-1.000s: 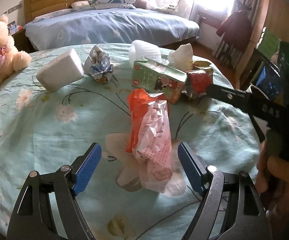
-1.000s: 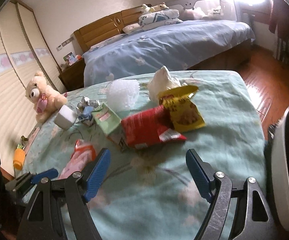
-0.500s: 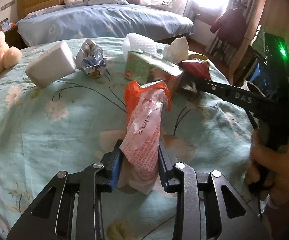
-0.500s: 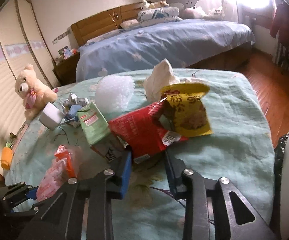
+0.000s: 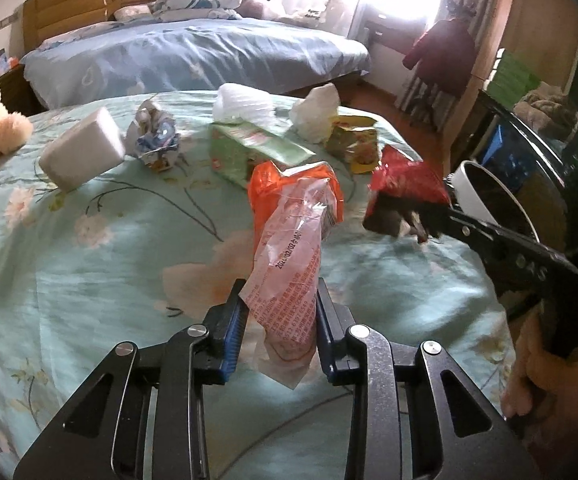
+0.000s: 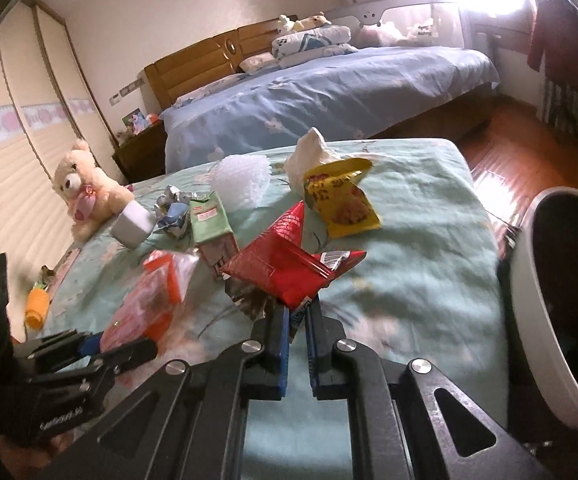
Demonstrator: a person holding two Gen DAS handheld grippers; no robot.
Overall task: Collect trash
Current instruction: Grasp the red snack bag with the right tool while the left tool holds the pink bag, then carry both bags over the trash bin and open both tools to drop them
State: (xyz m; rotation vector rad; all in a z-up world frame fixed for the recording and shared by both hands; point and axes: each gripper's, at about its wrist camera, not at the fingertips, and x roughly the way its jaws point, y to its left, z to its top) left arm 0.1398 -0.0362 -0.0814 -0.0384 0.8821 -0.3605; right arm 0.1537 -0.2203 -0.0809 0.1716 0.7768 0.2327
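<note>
Left wrist view: the left gripper [image 5: 279, 316] is clenched on the orange-and-clear wrapper [image 5: 295, 240] at centre frame, clear of the floral bedspread [image 5: 89, 248]; the film is limp and may slide out. At right, the white bin [image 5: 473, 196] stands near the red packet [image 5: 405, 184]. Right wrist view: the right gripper [image 6: 297, 320], jaws just closing, pinches only that red packet's [image 6: 285, 268] lower edge; in my judgement it could tear free before reaching the bin [image 6: 529, 280] at right.
</note>
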